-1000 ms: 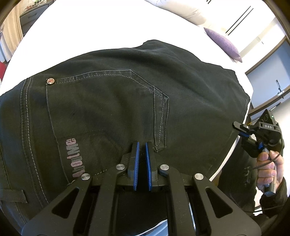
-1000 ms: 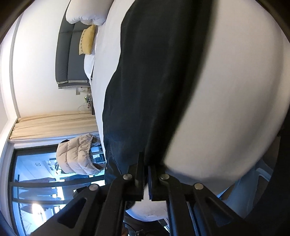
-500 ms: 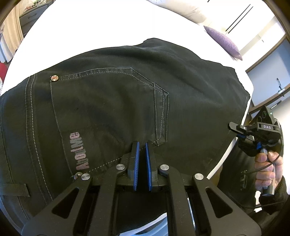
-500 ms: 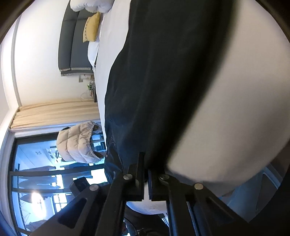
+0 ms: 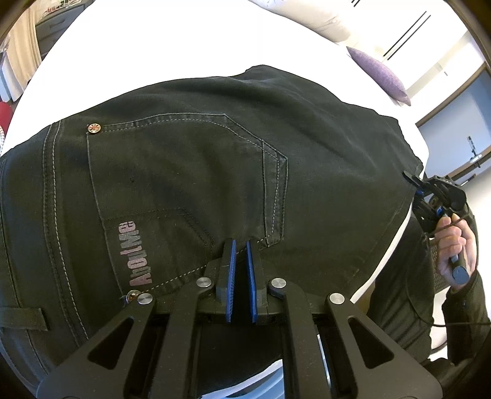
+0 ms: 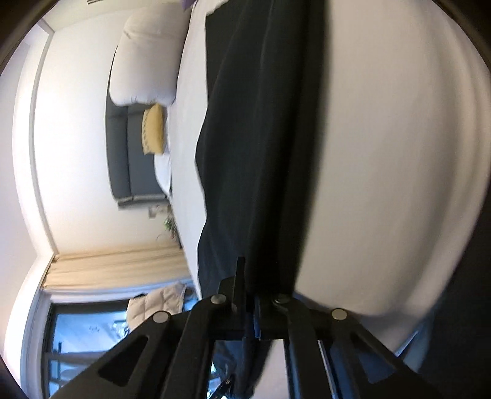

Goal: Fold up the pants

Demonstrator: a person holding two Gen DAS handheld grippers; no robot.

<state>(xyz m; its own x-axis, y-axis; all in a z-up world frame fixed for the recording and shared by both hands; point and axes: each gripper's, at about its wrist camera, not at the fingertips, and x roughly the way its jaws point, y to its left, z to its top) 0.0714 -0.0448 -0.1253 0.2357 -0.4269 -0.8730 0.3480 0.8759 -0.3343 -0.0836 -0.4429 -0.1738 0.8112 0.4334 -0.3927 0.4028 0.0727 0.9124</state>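
Note:
Black pants (image 5: 190,184) lie flat on the white bed (image 5: 153,46), back pocket and pink lettering facing up. My left gripper (image 5: 241,245) hovers just above the pocket's lower corner, its blue pads a narrow gap apart with nothing between them. My right gripper (image 5: 412,184) shows at the pants' right edge in the left wrist view. In the right wrist view the right gripper (image 6: 250,276) is closed on the dark cloth of the pants (image 6: 254,138), which stretch away from it across the bed (image 6: 383,153).
A purple pillow (image 5: 379,73) and a white pillow (image 5: 307,18) lie at the far side of the bed. A grey headboard (image 6: 119,147), a yellow cushion (image 6: 153,129), beige curtains (image 6: 116,267) and a window (image 6: 92,337) show in the right wrist view.
The left gripper has drawn slightly back from the pants; the pocket looks lower in view. The right gripper has swung, keeping hold of the pants' edge.

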